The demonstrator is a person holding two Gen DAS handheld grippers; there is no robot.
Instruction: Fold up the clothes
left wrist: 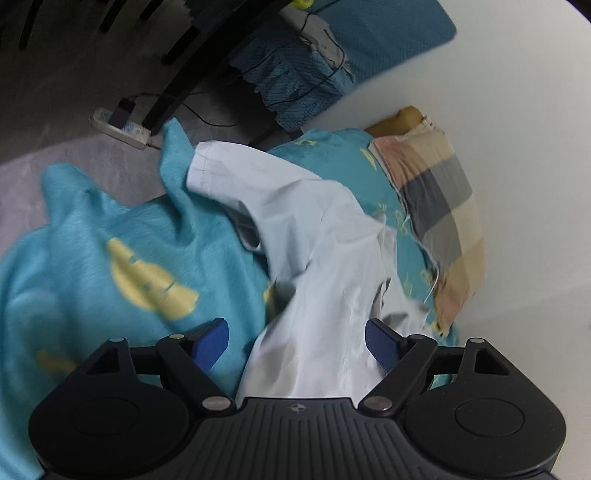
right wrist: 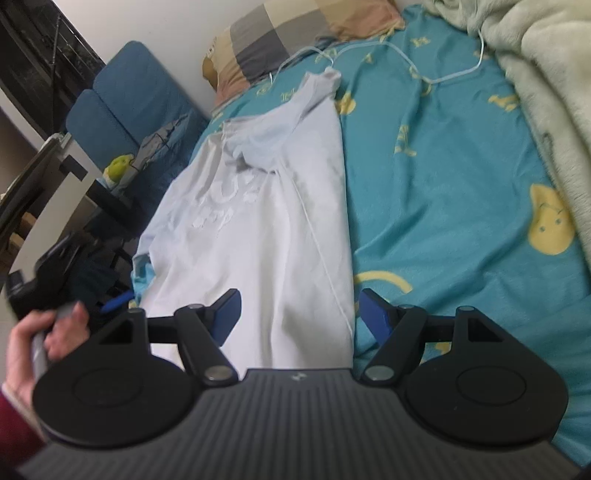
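A pale white T-shirt [right wrist: 258, 221] with a faint white print lies lengthwise on a teal bedsheet [right wrist: 443, 184]; its right side is folded over toward the middle. My right gripper [right wrist: 299, 314] is open, its blue pads apart over the shirt's near hem. In the left wrist view the same shirt [left wrist: 314, 240] runs from between the fingers up to a loose sleeve at the bed's edge. My left gripper [left wrist: 295, 343] is open, with shirt cloth lying between the pads but not pinched. The left gripper and the hand holding it [right wrist: 44, 332] show at the right wrist view's left edge.
A checked pillow [right wrist: 295, 33] lies at the head of the bed, with a white hanger [right wrist: 424, 74] beside it. A cream fleece blanket [right wrist: 535, 74] lies along the right. A blue chair [right wrist: 129, 110] and dark desk stand left. A power strip [left wrist: 122, 127] lies on the floor.
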